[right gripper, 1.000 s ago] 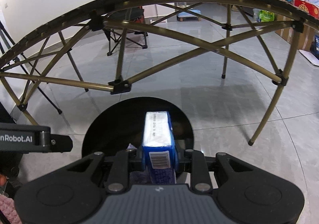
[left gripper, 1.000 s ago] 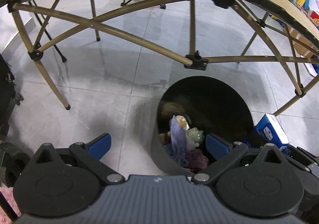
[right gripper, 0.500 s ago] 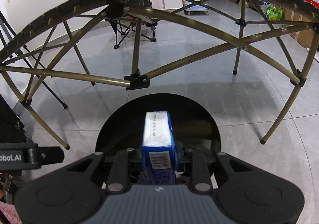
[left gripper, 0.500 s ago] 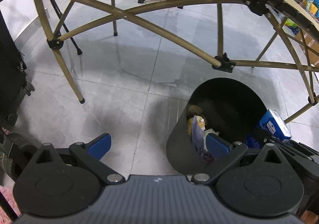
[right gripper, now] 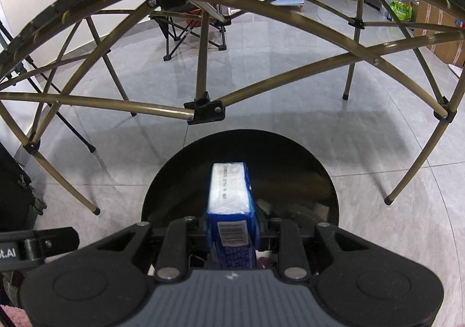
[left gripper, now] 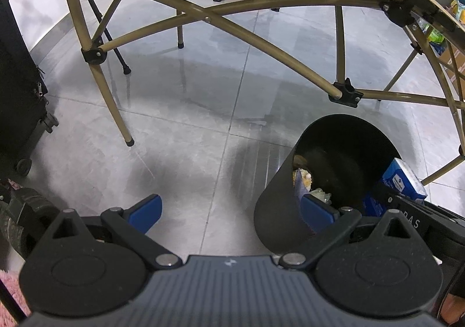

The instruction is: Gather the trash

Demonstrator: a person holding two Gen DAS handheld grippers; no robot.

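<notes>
A black round trash bin (left gripper: 279, 210) stands on the grey tiled floor, with several bits of trash inside (left gripper: 305, 178). It also shows in the right wrist view (right gripper: 305, 170). My right gripper (right gripper: 232, 225) is shut on a blue and white tissue pack (right gripper: 231, 193) and holds it over the bin's opening. The pack also shows in the left wrist view (left gripper: 404, 178). My left gripper (left gripper: 229, 210) is open and empty, its right finger (left gripper: 316, 209) over the bin's near rim, its left finger (left gripper: 145, 210) over bare floor.
A folding table's brass-coloured legs and crossbars (left gripper: 261, 36) arch over the bin (right gripper: 290, 27). A black wheeled case (left gripper: 17, 88) stands at the left. A folding chair (right gripper: 189, 27) is at the back. Boxes and bags (right gripper: 430, 15) lie at the far right.
My left gripper has drawn back and to the left, so the bin now sits further right and lower in its view. My right gripper has moved closer over the bin with the tissue pack.
</notes>
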